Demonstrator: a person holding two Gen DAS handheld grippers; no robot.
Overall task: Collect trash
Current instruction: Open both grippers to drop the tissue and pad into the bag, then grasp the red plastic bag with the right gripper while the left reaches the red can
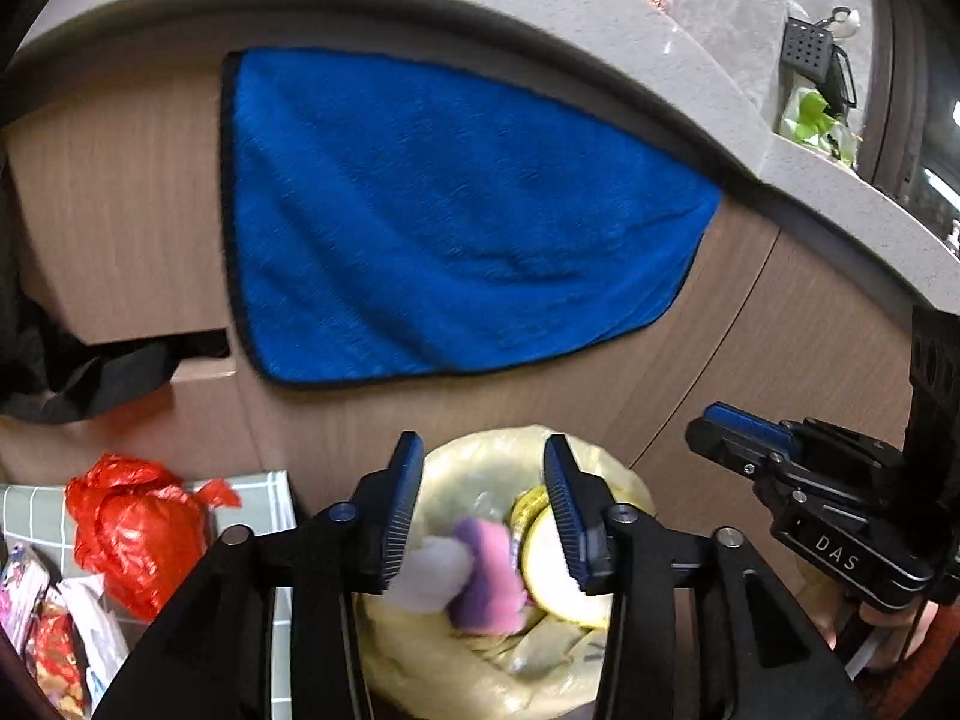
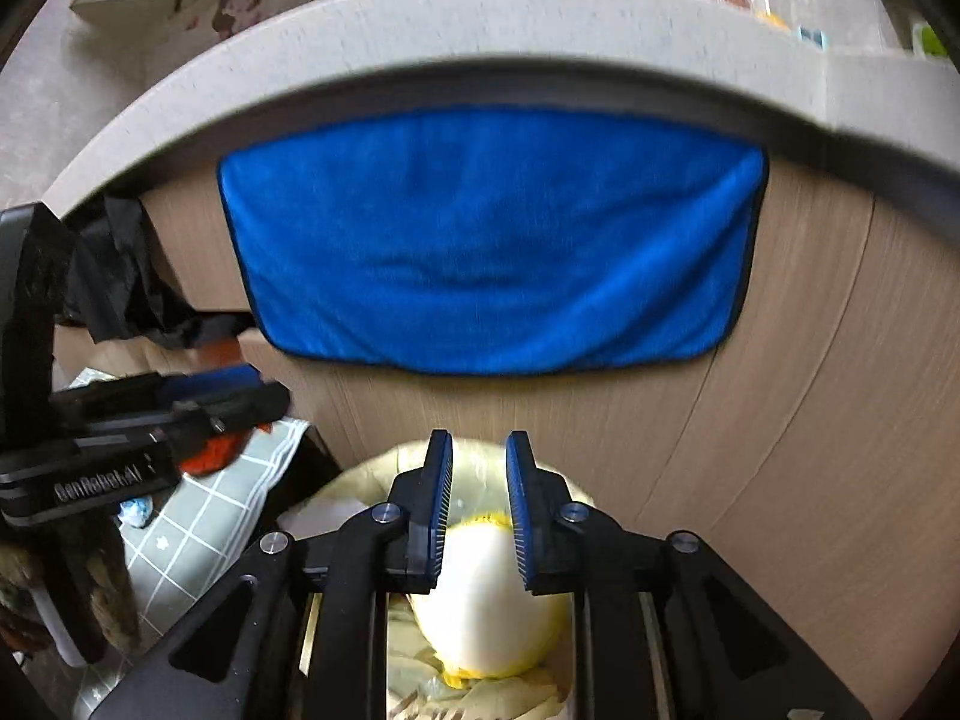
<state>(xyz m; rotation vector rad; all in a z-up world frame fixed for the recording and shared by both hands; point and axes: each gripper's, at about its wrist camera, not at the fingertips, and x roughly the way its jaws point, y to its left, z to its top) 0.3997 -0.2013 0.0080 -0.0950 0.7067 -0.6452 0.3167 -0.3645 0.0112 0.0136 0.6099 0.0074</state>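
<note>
A bright blue towel (image 1: pixel 456 216) with dark edging, a crumpled red bag (image 1: pixel 135 531), a pale yellow bin liner (image 1: pixel 480 678), wood-grain beige cabinet doors (image 2: pixel 780 450).

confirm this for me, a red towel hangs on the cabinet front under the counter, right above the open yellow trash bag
Not quite. The towel is blue, not red, as the right wrist view shows plainly. The rest holds: it hangs on the cabinet front under the counter, above the open yellow trash bag. The only red thing nearby is a crumpled plastic bag off to the side.
</note>
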